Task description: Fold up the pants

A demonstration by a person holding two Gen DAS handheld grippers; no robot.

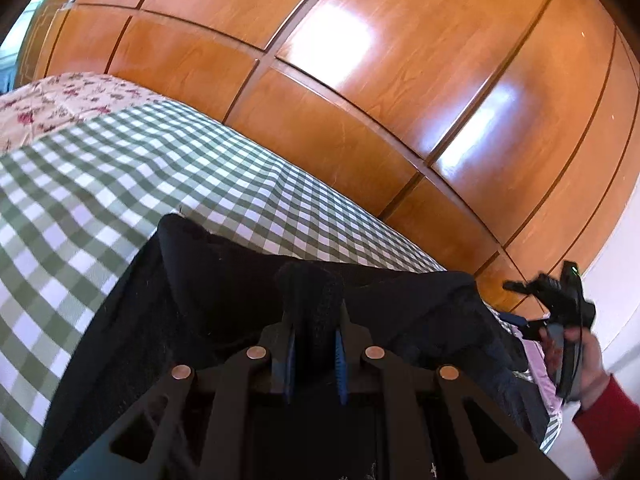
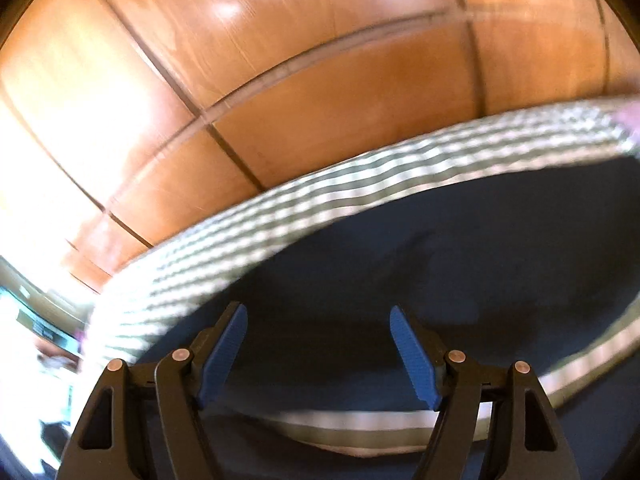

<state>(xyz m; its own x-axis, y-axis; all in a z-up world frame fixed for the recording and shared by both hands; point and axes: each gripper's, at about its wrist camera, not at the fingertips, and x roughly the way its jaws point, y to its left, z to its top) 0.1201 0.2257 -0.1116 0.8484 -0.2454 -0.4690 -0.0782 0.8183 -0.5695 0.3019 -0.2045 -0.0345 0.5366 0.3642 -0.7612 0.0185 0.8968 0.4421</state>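
The dark navy pants lie on a bed with a green-and-white checked cover. My left gripper is shut on a bunched fold of the pants and holds it up between its blue pads. My right gripper shows at the right edge of the left wrist view, held in a hand with a red sleeve, apart from the cloth. In the blurred right wrist view the right gripper is open and empty above the pants, which are spread on the checked cover.
A wall of glossy wooden wardrobe doors runs close behind the bed. A floral cover lies at the bed's far left end. A white wall is at the right.
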